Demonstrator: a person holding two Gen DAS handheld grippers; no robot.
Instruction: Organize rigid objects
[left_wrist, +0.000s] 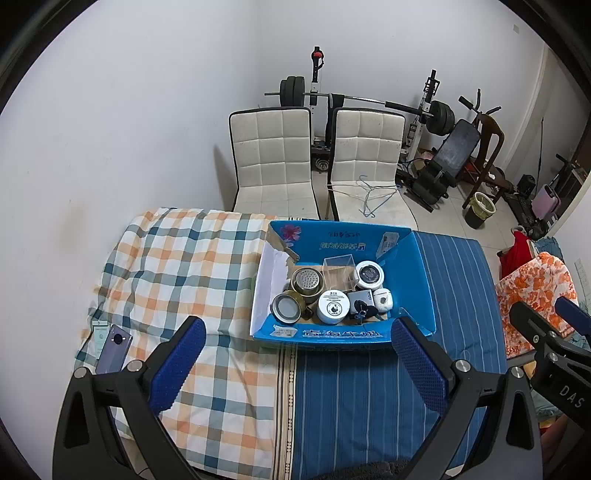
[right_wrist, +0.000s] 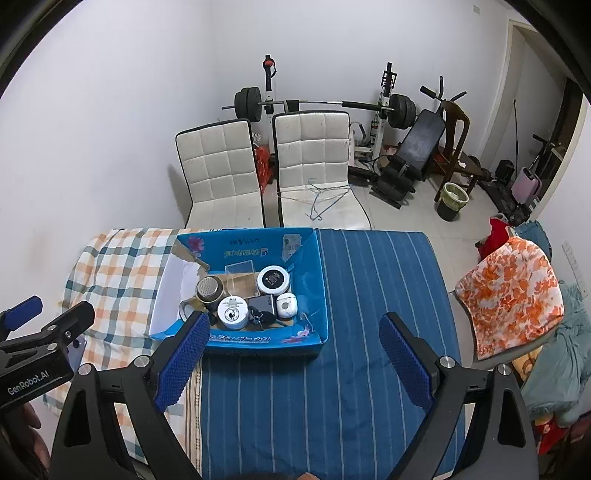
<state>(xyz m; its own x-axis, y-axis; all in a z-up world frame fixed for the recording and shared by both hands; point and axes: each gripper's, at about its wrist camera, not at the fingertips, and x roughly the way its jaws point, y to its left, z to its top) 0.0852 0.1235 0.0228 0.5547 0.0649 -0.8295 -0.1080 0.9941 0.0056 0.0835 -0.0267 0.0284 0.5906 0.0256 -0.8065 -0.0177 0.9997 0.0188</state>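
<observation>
Bedroom-gym corner, bed under checked and blue striped covers; left tool (left_wrist: 297, 360) and right tool (right_wrist: 290, 360) both spread apart, empty, hovering near blue cardboard box (left_wrist: 421, 273) holding jars, tins, clear case; purple smartphone (left_wrist: 113, 349) lies apart on checked cover; judged step: phone not yet boxed; next: left tool reaches, pinches phone edges

A home room doubling as a gym: a black-plated barbell rack (right_wrist: 321, 105) stands behind two white quilted chairs (right_wrist: 221, 173), laundry heaped to its right.
</observation>
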